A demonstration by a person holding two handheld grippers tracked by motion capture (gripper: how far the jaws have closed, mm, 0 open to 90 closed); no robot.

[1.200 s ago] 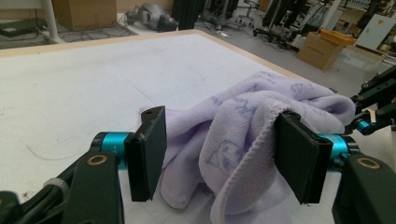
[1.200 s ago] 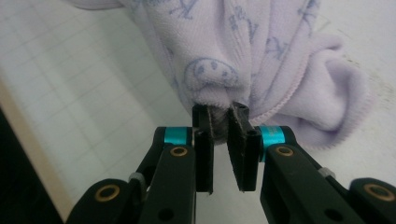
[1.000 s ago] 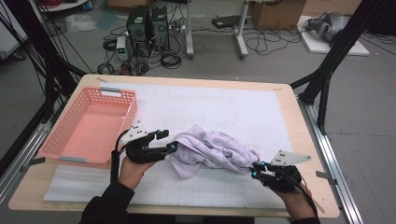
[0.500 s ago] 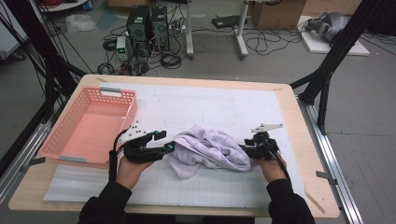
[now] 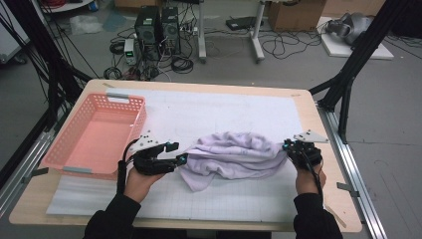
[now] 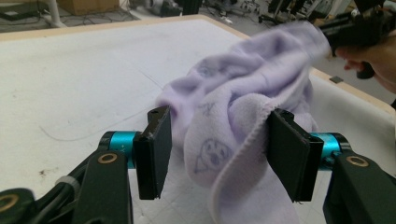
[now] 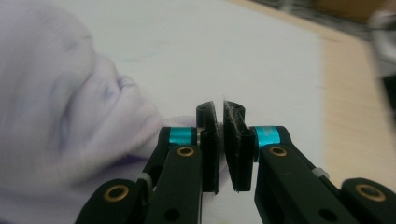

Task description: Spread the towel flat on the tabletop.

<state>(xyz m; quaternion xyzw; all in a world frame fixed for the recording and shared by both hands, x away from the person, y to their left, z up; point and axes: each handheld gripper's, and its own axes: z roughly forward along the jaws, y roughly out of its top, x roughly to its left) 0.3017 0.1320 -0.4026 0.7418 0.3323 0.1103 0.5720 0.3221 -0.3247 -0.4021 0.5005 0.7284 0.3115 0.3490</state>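
Pinching lavender towel (image 5: 234, 157) edge in right claw (image 7: 220, 144), just closed; left claw (image 6: 215, 154) half-wide around fold, unclamped; should clamp hem before spreading over desk (image 5: 224, 109).

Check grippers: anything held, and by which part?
Right gripper is shut at the right edge of the lilac fleece cloth; whether fabric is pinched cannot be told. Left gripper is open, a hemmed fold of the cloth between its jaws, not clamped.
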